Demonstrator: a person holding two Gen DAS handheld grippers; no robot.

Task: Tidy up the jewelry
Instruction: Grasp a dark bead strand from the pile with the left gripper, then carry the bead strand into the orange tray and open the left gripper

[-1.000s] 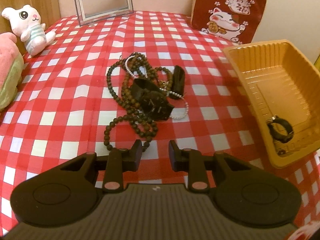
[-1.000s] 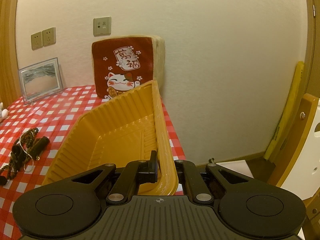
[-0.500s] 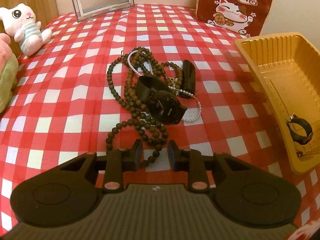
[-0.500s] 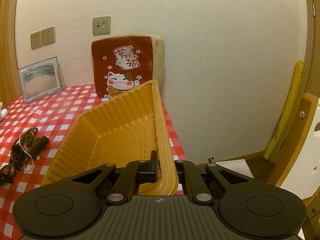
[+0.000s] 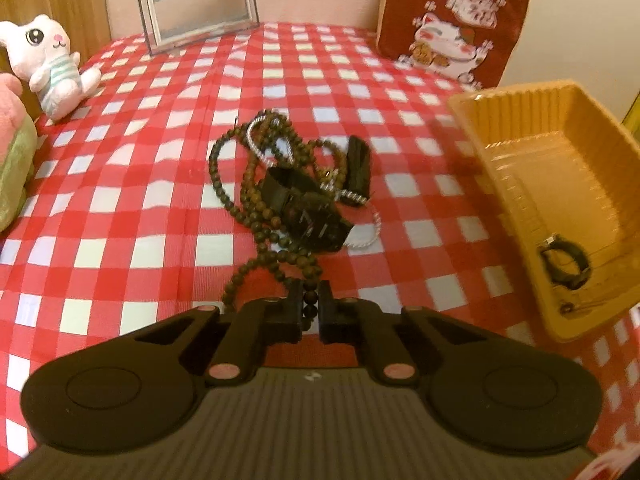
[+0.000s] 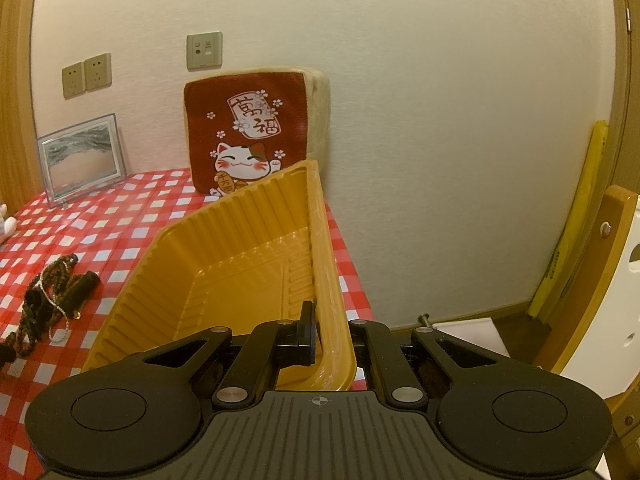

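Note:
A tangle of jewelry lies mid-table on the red checked cloth: a long dark bead necklace (image 5: 256,184), a black watch (image 5: 308,216), a thin silver chain (image 5: 368,236) and a black strap piece (image 5: 358,164). My left gripper (image 5: 311,304) is at the pile's near end, jaws closing, with a strand of the beads pinched between the fingertips. The orange plastic tray (image 5: 520,184) stands to the right with a black bracelet (image 5: 564,264) inside. My right gripper (image 6: 324,332) is shut on the tray's (image 6: 240,240) near right wall. The pile (image 6: 52,292) also shows at the left of the right wrist view.
A white plush rabbit (image 5: 52,64) and a pink-green plush (image 5: 12,152) sit at the left edge. A picture frame (image 5: 196,0) and a red cat cushion (image 5: 452,28) stand at the back wall. Just past the tray is the table's right edge, with a wooden chair (image 6: 592,280) beyond.
The left gripper's jaws have come together on the near strand of beads, which lay just ahead of them before. The right gripper and the tray have not moved.

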